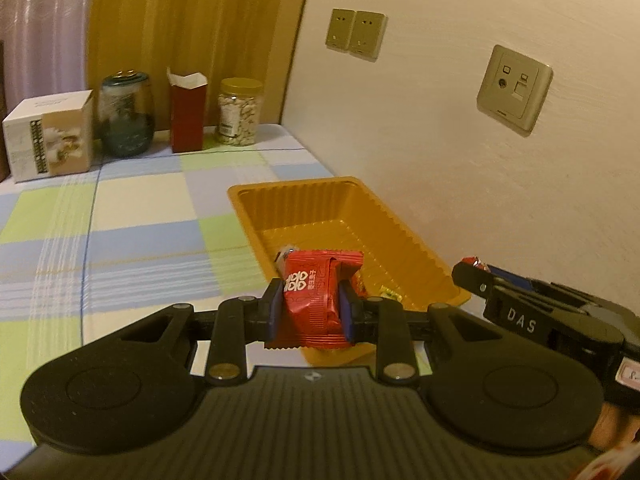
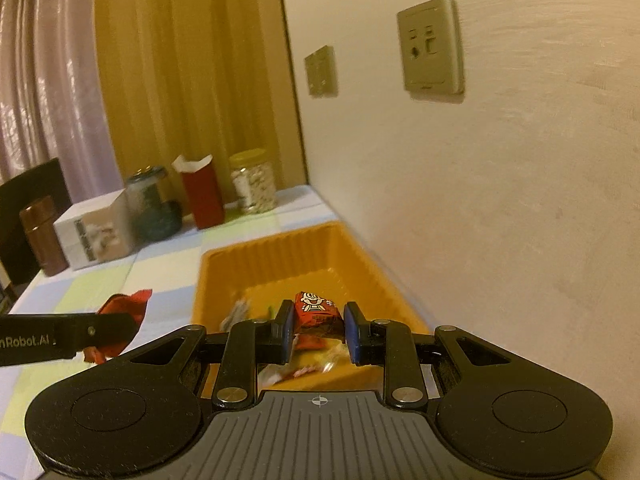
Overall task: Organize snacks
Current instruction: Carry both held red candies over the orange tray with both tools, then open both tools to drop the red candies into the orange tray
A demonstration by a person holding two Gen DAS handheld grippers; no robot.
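Observation:
An orange plastic tray lies on the checked tablecloth against the wall; it also shows in the right wrist view. My left gripper is shut on a red snack packet, held over the tray's near end. My right gripper is shut on a small red candy with a cartoon face, held above the tray. Several wrapped candies lie in the tray below it. The left gripper's finger and red packet show at the left of the right wrist view. The right gripper shows at the right of the left wrist view.
At the table's far end stand a white box, a dark glass jar, an open red carton and a yellow-lidded jar. A brown canister stands left of them. The wall with sockets runs close along the right.

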